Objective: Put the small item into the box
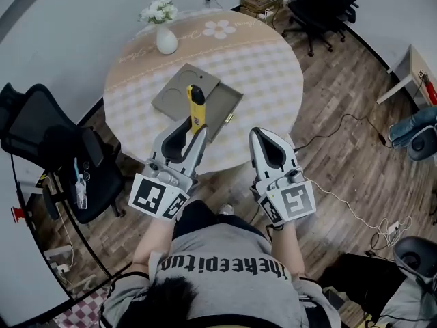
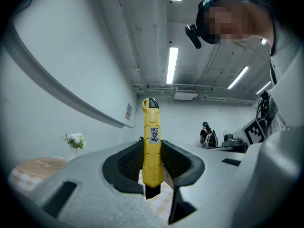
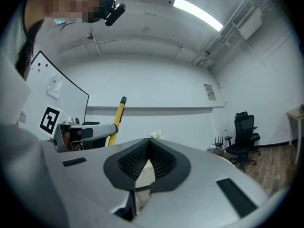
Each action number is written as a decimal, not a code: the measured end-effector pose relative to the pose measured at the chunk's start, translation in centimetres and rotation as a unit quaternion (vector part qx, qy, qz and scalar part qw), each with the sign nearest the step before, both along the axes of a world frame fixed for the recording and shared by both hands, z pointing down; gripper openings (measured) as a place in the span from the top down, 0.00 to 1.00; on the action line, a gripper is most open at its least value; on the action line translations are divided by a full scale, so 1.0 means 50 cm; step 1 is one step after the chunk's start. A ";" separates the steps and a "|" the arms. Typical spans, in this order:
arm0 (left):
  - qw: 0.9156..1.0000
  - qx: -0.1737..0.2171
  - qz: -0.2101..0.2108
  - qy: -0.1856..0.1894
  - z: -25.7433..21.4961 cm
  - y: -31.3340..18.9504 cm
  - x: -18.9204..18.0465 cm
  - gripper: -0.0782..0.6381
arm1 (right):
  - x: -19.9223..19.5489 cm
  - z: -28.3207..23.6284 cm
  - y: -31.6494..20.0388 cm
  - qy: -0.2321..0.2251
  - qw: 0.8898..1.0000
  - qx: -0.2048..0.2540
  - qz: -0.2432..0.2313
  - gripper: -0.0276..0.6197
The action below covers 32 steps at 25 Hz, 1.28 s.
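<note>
Closest to the lens is the person's grey shirt (image 1: 229,268), with both arms stretched forward over a wood floor (image 1: 341,135). Left claw (image 1: 196,131) is clamped on a yellow utility knife (image 1: 196,104). In the left gripper view you can see the pads squeezing the lower half of the handle, with the dark end poking out below and the rest sticking up past the tips. So the knife is up in the air, not in anything yet. From the head view it lines up over the near part of the cardboard box (image 1: 222,108), but I can't tell how high above it sits.

Right claw (image 1: 261,134) is closed with nothing in it. Its pads meet at the tips and only a bit of bench shows through the gap behind them. It sits beside the left one, near the edge of the bench and to the right of the box.

That box is lying open and flat on the round bench (image 1: 263,67), which has a pale checked cloth. A white vase of flowers (image 1: 166,39) stands at the far left side, well apart from the box. Black office chair (image 1: 41,135) is off to the left with a water bottle (image 1: 81,191) on it, and more chairs (image 1: 324,5) are at the far side of the room.
</note>
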<state>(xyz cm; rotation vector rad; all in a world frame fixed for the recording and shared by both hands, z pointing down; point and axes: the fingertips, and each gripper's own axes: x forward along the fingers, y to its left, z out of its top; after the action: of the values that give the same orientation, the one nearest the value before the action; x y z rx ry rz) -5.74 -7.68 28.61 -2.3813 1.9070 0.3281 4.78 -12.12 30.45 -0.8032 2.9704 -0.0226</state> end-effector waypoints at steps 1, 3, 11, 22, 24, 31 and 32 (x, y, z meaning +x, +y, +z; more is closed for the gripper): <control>1.000 -0.001 -0.001 0.000 0.000 -0.002 -0.001 0.72 | -0.001 0.001 -0.002 -0.001 1.000 -0.001 -0.002 0.95; 1.000 -0.002 -0.003 0.000 0.000 -0.006 -0.003 0.72 | -0.005 0.004 -0.007 -0.001 1.000 -0.005 -0.005 0.95; 1.000 -0.018 0.005 -0.002 0.014 -0.035 -0.014 0.72 | -0.019 0.014 -0.035 -0.001 1.000 -0.015 0.000 0.95; 0.999 -0.030 0.036 -0.002 0.016 -0.095 -0.055 0.72 | -0.065 0.012 -0.081 0.000 0.999 -0.020 0.025 0.95; 0.999 -0.031 0.043 0.000 0.018 -0.108 -0.063 0.72 | -0.071 0.014 -0.090 0.002 0.999 -0.021 0.032 0.95; 0.996 -0.048 0.076 0.010 0.042 -0.159 -0.082 0.72 | -0.085 0.024 -0.119 0.010 0.998 -0.022 0.064 0.95; 0.995 -0.050 0.082 0.010 0.044 -0.165 -0.082 0.72 | -0.087 0.025 -0.122 0.010 0.997 -0.022 0.069 0.95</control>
<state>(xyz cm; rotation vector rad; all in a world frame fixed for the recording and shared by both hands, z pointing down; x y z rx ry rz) -9.85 -15.95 30.83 -2.6163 1.7788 0.2737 0.45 -18.23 31.70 -1.0168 2.9357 -0.0742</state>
